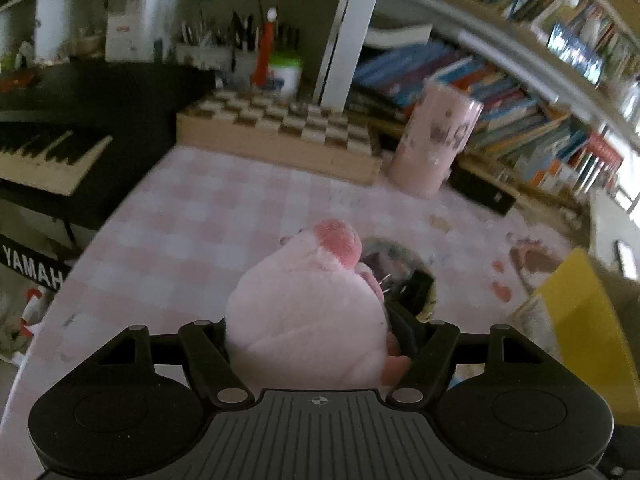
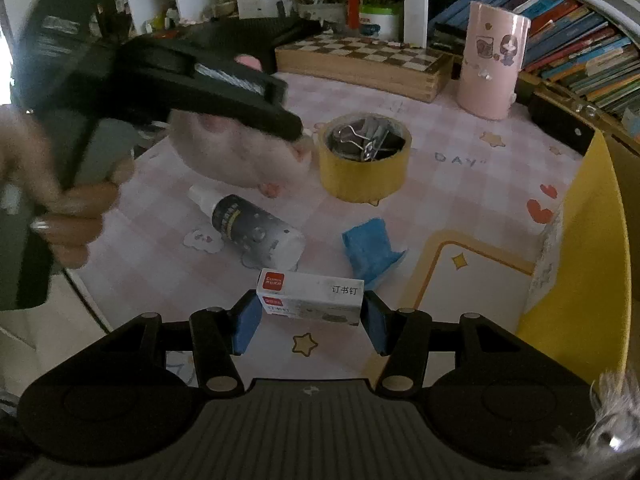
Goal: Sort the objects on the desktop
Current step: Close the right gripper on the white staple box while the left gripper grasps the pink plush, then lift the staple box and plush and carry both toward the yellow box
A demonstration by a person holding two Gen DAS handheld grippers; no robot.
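Above the checked mat (image 2: 132, 216), left gripper (image 1: 316, 320) clamps the pink plush toy (image 1: 304, 320) for sorting; right gripper (image 2: 310, 320), part-open, pinches the staple box (image 2: 312, 294).

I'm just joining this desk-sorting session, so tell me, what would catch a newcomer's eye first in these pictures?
Probably the pink plush toy, filling the space between the left gripper's fingers, held above the checked pink desk mat. Next, the white staple box sits between the right gripper's blue pads at the desk's near edge. Behind it stands a yellow tape roll with binder clips inside.
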